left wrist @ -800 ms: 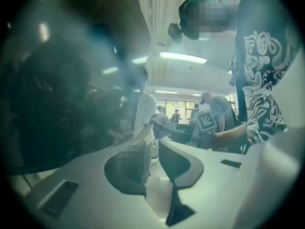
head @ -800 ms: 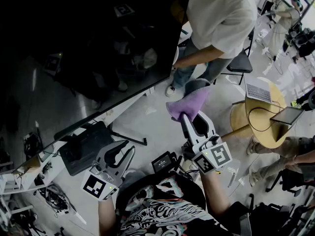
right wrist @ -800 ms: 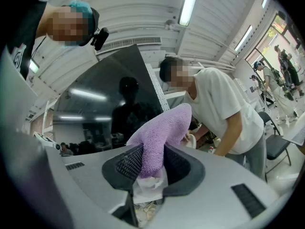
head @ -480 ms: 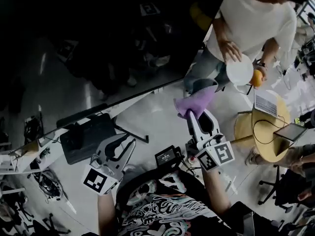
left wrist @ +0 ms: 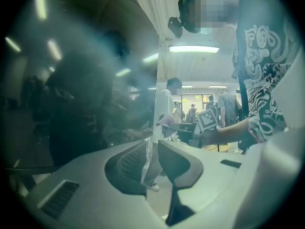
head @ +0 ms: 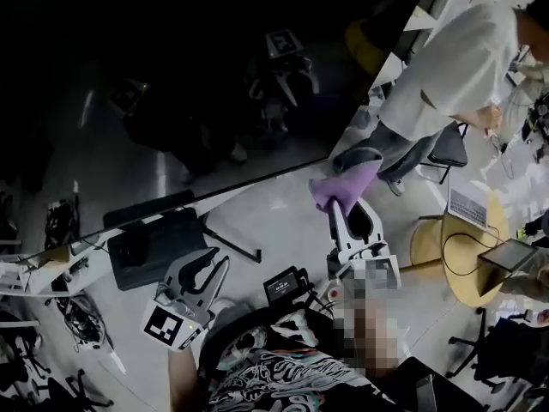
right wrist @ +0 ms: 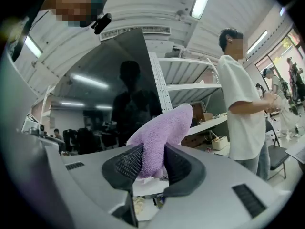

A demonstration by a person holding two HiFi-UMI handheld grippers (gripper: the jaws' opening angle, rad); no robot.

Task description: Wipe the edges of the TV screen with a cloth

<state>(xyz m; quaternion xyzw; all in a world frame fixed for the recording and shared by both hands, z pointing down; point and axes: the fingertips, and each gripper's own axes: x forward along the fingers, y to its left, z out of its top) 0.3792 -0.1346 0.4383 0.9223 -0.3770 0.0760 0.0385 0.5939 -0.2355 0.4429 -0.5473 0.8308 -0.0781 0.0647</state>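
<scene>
The big dark TV screen (head: 171,75) fills the upper left of the head view, and its lower edge (head: 257,183) slants up to the right. My right gripper (head: 341,206) is shut on a purple cloth (head: 347,183) that sticks up out of the jaws close to the screen's lower right corner. I cannot tell whether the cloth touches it. In the right gripper view the cloth (right wrist: 162,132) is pinched between the pads, with the TV (right wrist: 124,80) just behind. My left gripper (head: 210,264) hangs low at the left, a narrow gap between its fingers (left wrist: 178,159), nothing in it.
A person in a white shirt (head: 455,67) stands just right of the TV. A round wooden table (head: 433,239) with a laptop is at the right, near a dark chair (head: 446,144). A black case (head: 154,247) and a stand leg (head: 232,239) lie under the screen. Shelving (right wrist: 190,80) stands behind.
The view has swung, and the bystander has stepped away up and to the right. The cloth in my right gripper has crept closer to the screen's lower right corner. My left gripper has hardly moved.
</scene>
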